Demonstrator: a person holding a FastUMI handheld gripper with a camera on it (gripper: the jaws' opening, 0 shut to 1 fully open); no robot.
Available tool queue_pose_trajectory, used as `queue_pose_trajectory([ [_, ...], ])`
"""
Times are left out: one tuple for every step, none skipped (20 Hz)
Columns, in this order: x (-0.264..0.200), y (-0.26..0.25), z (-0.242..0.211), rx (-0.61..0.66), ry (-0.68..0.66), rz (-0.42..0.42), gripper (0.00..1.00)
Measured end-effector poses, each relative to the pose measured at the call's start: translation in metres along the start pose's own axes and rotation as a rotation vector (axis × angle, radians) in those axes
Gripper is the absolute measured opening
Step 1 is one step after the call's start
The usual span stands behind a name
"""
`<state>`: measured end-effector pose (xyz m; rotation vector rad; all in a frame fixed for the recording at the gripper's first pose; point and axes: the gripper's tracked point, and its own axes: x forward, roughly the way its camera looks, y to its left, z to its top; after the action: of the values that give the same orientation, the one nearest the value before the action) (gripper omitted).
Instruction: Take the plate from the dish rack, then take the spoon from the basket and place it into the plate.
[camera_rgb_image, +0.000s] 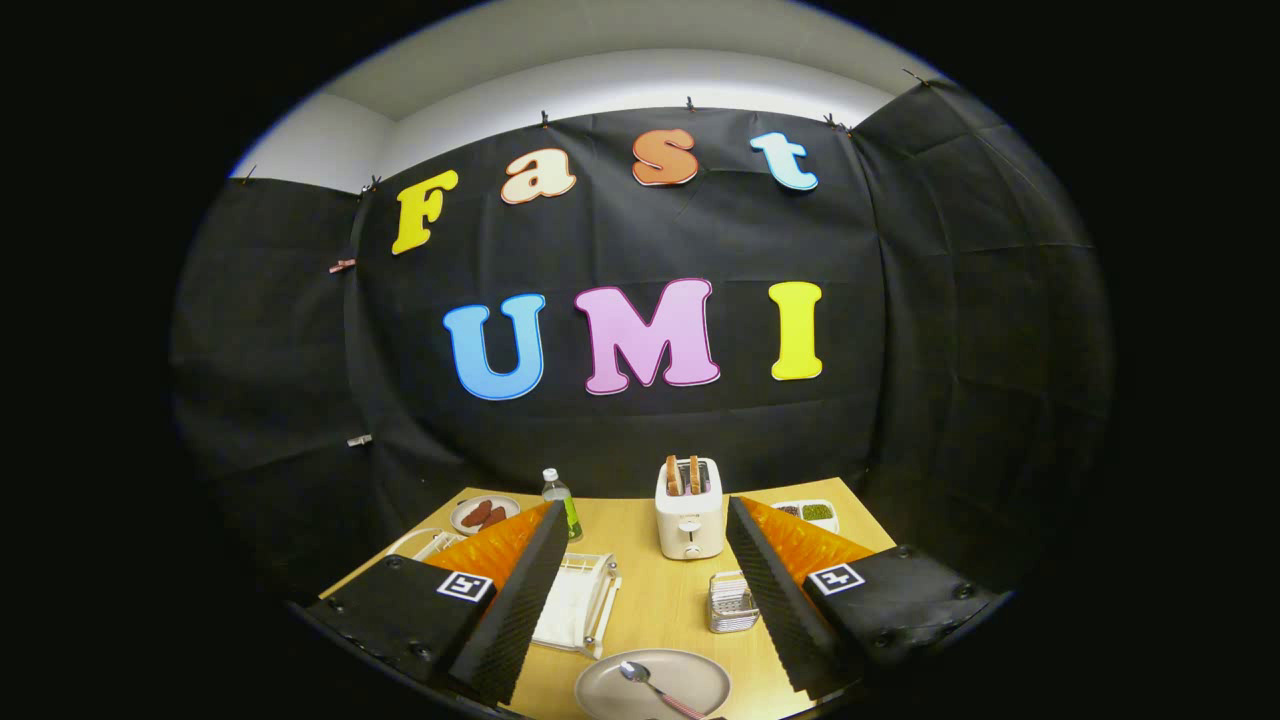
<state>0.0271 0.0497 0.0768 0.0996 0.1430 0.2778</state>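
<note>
A grey plate (655, 690) lies on the wooden table (650, 590) close below, between my two fingers. A spoon (650, 682) rests in it, bowl toward the far left, handle running to the near right. The white dish rack (578, 603) stands just beyond the plate, beside the left finger. A small metal basket (731, 602) sits by the right finger. My gripper (650, 600) hangs above the table, open wide, with nothing between its fingers.
A white toaster (689, 508) with two slices stands at the middle back. A clear bottle (561, 500) and a plate of sausages (485, 514) are at the back left. A white tray (810, 513) with green food sits at the back right.
</note>
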Motion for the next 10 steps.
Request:
queue_pose_trajectory([
  [-0.004,0.003,0.009,0.001,-0.028,-0.007,0.98],
  [-0.008,0.002,0.018,-0.017,-0.063,-0.023,0.98],
  [-0.013,0.000,0.028,-0.043,-0.105,-0.038,0.98],
  [-0.017,0.000,0.032,-0.062,-0.128,-0.049,0.98],
  [-0.023,0.007,0.027,-0.062,-0.129,-0.045,0.98],
  [-0.029,0.016,0.021,-0.050,-0.117,-0.022,0.98],
  [-0.034,0.025,0.016,-0.038,-0.106,0.007,0.98],
  [-0.036,0.026,0.012,-0.043,-0.109,0.012,0.98],
  [-0.036,0.018,0.010,-0.049,-0.108,-0.002,0.98],
  [-0.036,0.013,0.009,-0.045,-0.110,-0.027,0.98],
])
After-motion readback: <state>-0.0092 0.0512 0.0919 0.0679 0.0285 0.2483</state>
